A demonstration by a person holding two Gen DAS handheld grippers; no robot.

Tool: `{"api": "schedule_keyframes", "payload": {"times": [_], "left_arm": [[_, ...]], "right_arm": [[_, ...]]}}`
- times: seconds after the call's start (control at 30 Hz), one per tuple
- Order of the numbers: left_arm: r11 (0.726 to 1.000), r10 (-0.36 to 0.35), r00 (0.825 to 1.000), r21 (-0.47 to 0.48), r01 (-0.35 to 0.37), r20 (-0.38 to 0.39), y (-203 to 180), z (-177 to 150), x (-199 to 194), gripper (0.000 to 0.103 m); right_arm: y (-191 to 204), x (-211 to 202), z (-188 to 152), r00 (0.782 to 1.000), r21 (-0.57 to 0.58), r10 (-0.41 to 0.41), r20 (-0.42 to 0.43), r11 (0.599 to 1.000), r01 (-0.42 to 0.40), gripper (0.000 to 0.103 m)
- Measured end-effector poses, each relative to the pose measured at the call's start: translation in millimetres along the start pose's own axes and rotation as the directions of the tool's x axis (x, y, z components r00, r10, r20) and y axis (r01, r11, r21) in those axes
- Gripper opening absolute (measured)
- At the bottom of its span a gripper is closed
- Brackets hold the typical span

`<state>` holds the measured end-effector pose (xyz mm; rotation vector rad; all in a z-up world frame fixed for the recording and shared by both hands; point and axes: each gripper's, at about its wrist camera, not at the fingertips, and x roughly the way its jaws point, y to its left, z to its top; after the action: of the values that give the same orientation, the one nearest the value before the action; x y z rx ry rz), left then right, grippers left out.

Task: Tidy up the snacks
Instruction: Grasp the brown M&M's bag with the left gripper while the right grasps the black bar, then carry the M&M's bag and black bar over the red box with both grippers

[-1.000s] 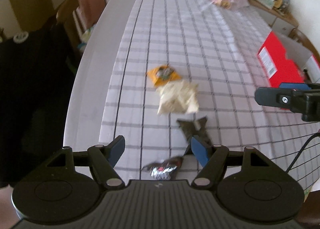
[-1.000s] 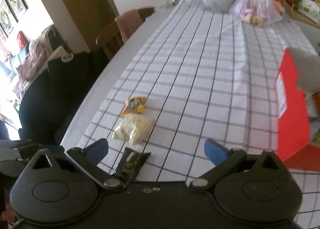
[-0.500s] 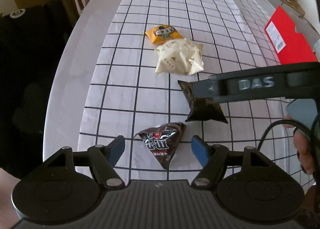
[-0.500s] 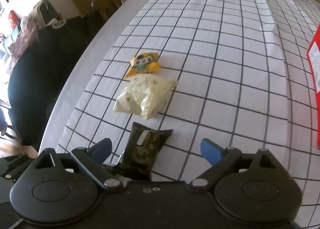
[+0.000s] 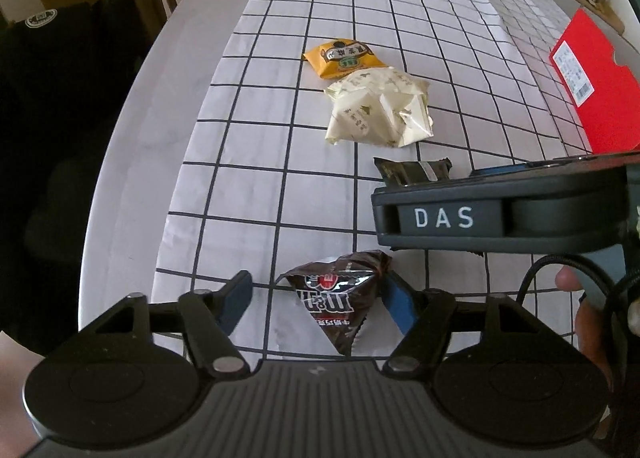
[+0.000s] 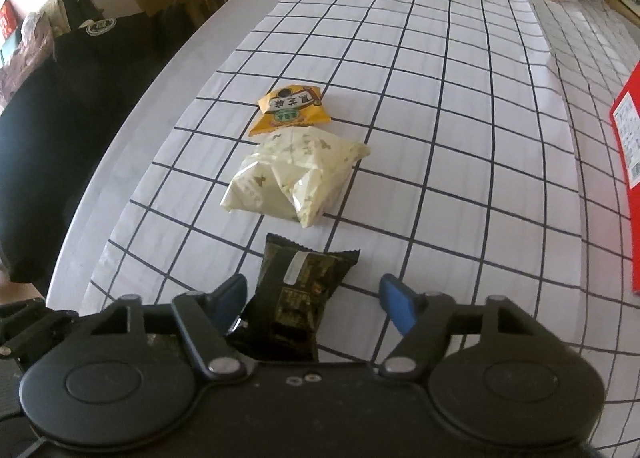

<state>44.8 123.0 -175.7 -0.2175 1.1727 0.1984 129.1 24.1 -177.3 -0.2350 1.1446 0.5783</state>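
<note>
Left gripper point(image 5: 316, 304) closing around the brown packet point(image 5: 336, 302); right gripper point(image 6: 312, 302) closing around the dark packet point(image 6: 300, 290). Neither pinched. Open tablecloth point(image 6: 460, 138) beyond; table edge point(image 5: 132, 162) left.

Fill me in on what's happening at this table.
A person holds a pair of tongs in each hand over four snack packets lined up on the checked tablecloth. The left tongs are closing around the dark brown triangular packet; the right tongs are closing around the black packet. Neither packet looks gripped yet. The orange packet and cream packet lie untouched beyond.
</note>
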Motion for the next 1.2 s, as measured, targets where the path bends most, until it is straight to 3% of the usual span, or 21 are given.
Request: {"api": "schedule_keyframes", "payload": {"times": [0.37, 0.73, 1.2], "left_arm": [[1.0, -0.015, 1.0, 0.002, 0.015, -0.007, -0.3, 1.4, 1.4, 0.049], [1.0, -0.024, 1.0, -0.019, 0.025, 0.005, -1.1, 0.6, -6.1, 0.042], [0.994, -0.105, 0.99, 0.028, 0.102, 0.094, -25.5, 19.4, -53.5, 0.042]], "right_arm": [[-1.3, -6.1, -5.8, 1.0, -0.008, -0.007, 0.003, 1.0, 0.007, 0.035], [-16.0, -27.2, -14.5, 0.999, 0.051, -0.024, 0.03, 0.998, 0.022, 0.033], [-60.1, -106.9, -23.5, 0.99, 0.148, -0.034, 0.14, 0.989, 0.013, 0.034]]}}
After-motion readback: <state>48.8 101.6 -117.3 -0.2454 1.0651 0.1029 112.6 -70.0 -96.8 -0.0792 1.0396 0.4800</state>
